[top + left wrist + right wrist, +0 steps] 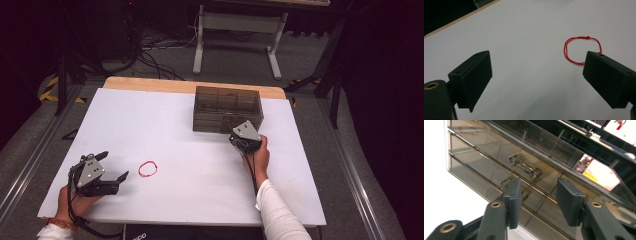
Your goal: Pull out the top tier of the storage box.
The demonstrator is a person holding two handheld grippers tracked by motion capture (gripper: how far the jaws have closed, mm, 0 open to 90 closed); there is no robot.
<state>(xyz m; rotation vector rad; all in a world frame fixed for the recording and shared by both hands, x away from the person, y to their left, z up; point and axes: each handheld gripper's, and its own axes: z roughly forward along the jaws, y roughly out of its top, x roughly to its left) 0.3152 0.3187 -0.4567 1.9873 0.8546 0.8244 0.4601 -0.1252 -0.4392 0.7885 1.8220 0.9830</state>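
- While the left tool (111,170) rests wide apart beside the red string loop (148,168), the right tool (537,202) faces the smoky translucent plastic drawer box (227,107).
- Its jaws stand partly apart, clamped on nothing; the lower metal drawer handle (505,183) lies just behind one jaw.
- Next, I judge, centre on that handle, grip, pull.

No readable text, label, brand name, number or sign appears in any of the views. A few pale marks sit on a dark strip (137,235) at the near edge of the worktop (200,165) in the high view, but they are too small and blurred to make out as letters.
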